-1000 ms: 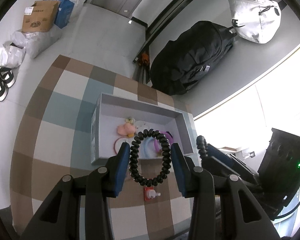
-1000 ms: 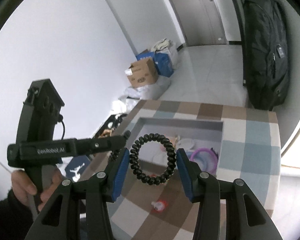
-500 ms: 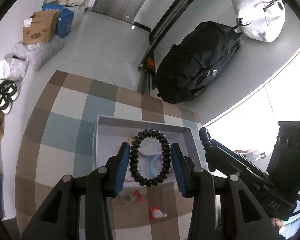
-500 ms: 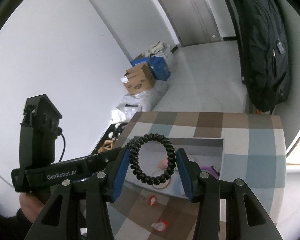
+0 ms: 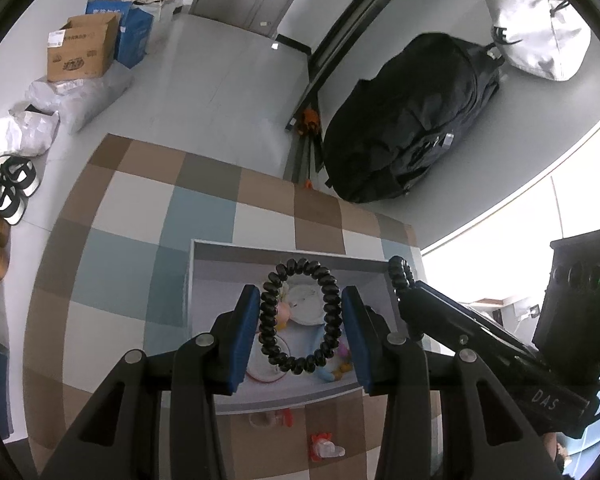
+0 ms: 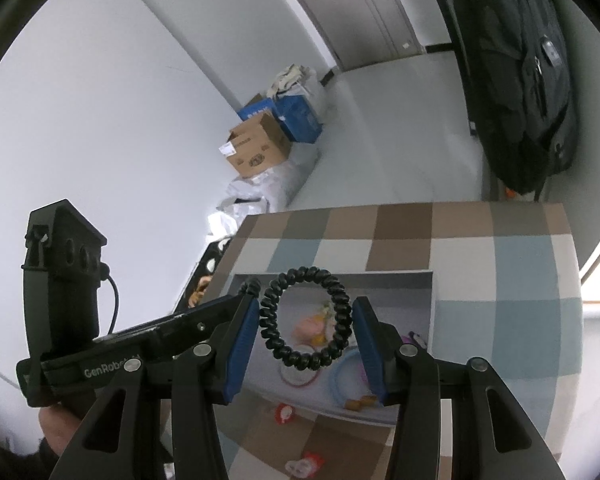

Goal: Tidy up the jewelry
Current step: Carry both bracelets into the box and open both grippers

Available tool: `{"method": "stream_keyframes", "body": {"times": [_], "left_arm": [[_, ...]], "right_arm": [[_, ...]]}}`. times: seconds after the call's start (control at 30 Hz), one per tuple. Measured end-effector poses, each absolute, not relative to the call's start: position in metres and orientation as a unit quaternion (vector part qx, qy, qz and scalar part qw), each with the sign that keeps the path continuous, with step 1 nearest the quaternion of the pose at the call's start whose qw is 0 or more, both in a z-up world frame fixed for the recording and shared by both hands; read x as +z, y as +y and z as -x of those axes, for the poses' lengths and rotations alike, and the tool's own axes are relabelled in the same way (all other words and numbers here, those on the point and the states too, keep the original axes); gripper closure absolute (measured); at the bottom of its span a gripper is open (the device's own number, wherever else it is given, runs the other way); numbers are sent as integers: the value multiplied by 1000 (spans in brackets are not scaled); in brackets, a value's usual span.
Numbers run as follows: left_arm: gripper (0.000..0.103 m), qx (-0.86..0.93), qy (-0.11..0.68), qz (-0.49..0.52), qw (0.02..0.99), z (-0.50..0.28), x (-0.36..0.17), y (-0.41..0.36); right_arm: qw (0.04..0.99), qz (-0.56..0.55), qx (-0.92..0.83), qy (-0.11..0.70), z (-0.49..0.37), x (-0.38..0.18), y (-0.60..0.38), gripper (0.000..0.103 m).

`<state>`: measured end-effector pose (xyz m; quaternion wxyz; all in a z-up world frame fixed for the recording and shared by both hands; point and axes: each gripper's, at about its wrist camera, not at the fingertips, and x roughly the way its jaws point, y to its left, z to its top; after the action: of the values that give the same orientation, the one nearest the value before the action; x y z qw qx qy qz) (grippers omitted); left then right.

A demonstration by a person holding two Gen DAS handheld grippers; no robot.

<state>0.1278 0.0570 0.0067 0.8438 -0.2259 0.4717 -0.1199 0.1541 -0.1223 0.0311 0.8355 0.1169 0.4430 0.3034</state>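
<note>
My left gripper (image 5: 300, 320) is clenched on a black spiral hair tie (image 5: 332, 300), with both blue pads pressing its sides. In the left wrist view it hangs over the open grey box (image 5: 260, 247) on the checked tablecloth (image 5: 140, 240). This loop is squeezed into an oval, and its long axis runs forward along the fingers.

Only the left view shows the white bag (image 5: 536, 28) and the sandals (image 5: 8, 188). Only the right wrist view shows the person's hand (image 6: 56, 420) under the left handle.

The right gripper (image 6: 306, 328) grasps a second spiral hair tie (image 6: 270, 320), almost round and facing the camera, above the near part of the same box (image 6: 380, 276). Inside the box I see bangles (image 6: 340, 376) and a pink piece (image 6: 308, 326).
</note>
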Motion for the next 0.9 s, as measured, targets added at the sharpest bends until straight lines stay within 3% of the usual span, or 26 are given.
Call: {"method": "stream_keyframes", "body": {"times": [0.2,0.3,0.4,0.47,0.53,0.9], "left_arm": [[67,-125,482,240,834,-133,1,55],[62,-121,483,226,837,-134,2,51],[53,-126,490,233,830,-136,-2,50],[38,-124,485,246,830,-134,-1,54],[34,-123,478,256,832,-132,1,58],[33,-101,477,242,839,-126,6,58]], "right_arm": [[831,-131,290,455,-159,24,-127,54],[830,-143,284,458,-162,22,-131,52],[832,-153,280,454,-161,25,-136,48],[833,-160,283,449,-159,28,-139,41],[836,-161,285,441,-157,31,-142,30],[848,-155,280,423,-147,37,-154,13]]}}
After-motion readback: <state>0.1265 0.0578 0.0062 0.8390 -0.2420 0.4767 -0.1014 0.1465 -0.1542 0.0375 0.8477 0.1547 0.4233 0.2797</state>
